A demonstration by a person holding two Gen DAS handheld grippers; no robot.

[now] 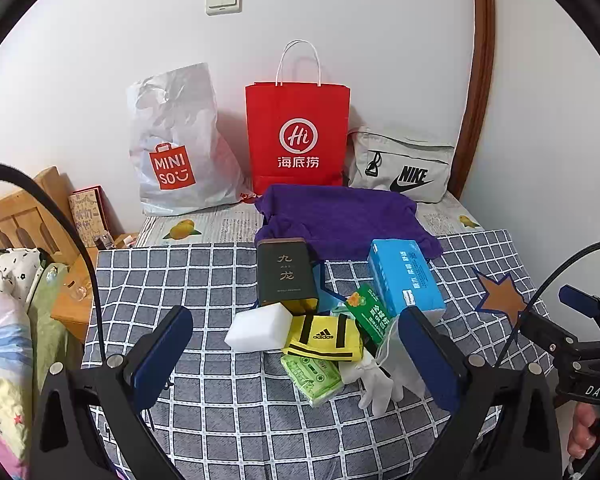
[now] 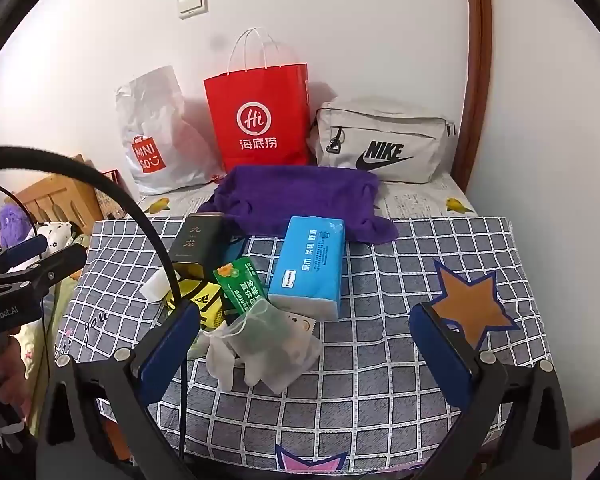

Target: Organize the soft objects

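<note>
A pile lies mid-table: a white sponge (image 1: 259, 327), a yellow Adidas pouch (image 1: 323, 337), a green tissue pack (image 1: 312, 378), white gloves (image 1: 374, 384), a mesh drawstring bag (image 2: 276, 344), a green box (image 2: 242, 286), a blue tissue pack (image 2: 308, 264), a dark tin (image 1: 286, 272). A purple towel (image 1: 340, 216) lies behind. At the wall stand a Miniso plastic bag (image 1: 172, 144), a red paper bag (image 1: 298, 136) and a grey Nike bag (image 2: 384, 144). My left gripper (image 1: 296, 354) is open, just before the pile. My right gripper (image 2: 306, 340) is open, above the mesh bag's right side.
The table wears a grey checked cloth (image 2: 380, 360) with an orange star patch (image 2: 472, 304). A wooden bed frame and bedding (image 1: 16, 264) stand to the left. A wooden door frame (image 1: 480, 80) rises at the right. Cables hang at the left of both views.
</note>
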